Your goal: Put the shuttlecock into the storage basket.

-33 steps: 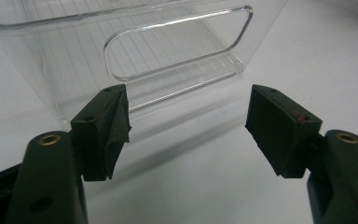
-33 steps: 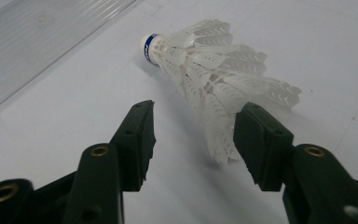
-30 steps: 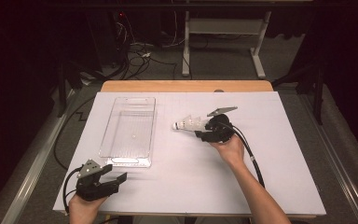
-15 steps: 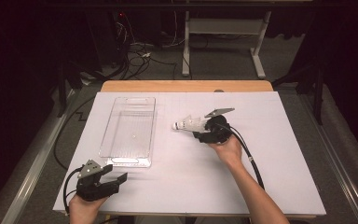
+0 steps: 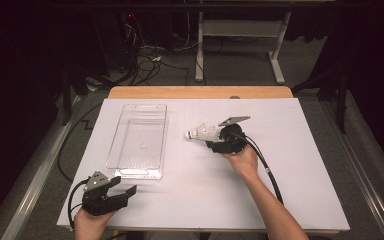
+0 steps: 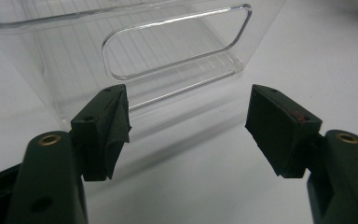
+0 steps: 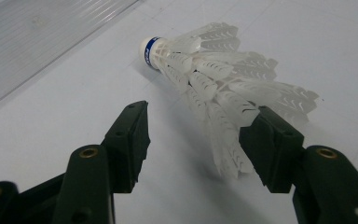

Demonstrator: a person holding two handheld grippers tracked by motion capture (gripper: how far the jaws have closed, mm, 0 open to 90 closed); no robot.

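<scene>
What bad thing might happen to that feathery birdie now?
1. The right tool has its jaws open around the white plastic shuttlecock; one jaw already touches the thin skirt, so squeezing there might bend it.
2. The shuttlecock lies on its side, so a nudge might roll it away from the clear plastic tray.

High view looking forward and down over whole table [image 5: 280, 200] from above person's side. Left gripper view sitting low, close, facing clear tray [image 6: 177, 46] end wall. Right gripper view hovering close over shuttlecock [image 7: 214, 79], catching same tray's edge at upper left.
</scene>
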